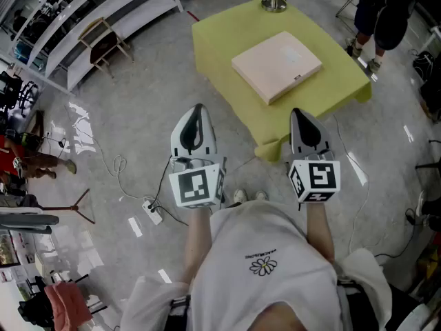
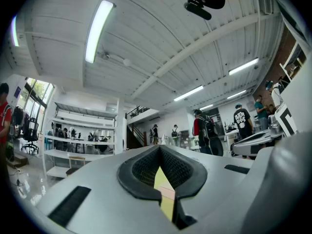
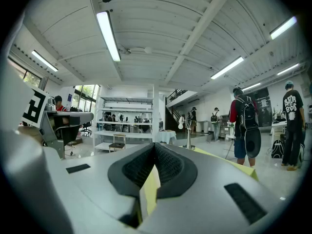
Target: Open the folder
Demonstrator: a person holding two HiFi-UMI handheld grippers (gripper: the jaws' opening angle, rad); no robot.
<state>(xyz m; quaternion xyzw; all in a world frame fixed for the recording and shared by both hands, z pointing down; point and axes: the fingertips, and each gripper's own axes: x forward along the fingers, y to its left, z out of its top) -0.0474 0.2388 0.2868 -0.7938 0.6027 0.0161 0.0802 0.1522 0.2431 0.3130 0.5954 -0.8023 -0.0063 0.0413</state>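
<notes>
Presently we find the task not begun. The pale beige flat square folder lies closed on the yellow-green cloth-covered surface, set at an angle near its middle, with nothing touching it. A slim metal stand on a round base rises at the surface's far edge, apart from the folder.

The left tool and the right tool hang side by side over the grey floor, short of the near edge of the surface. We judge that the whole job is left: the approach, a hold on the cover, and the lifting of it.

Only the head view shows the folder whole, and how far both tools stand from it. The two gripper views look level across the hall and miss the folder's top. They do settle the jaws: the left tool has its dark ribbed pads together with nothing between them, and so has the right tool. The right gripper view alone shows the stand from the side and the cloth's edge.
</notes>
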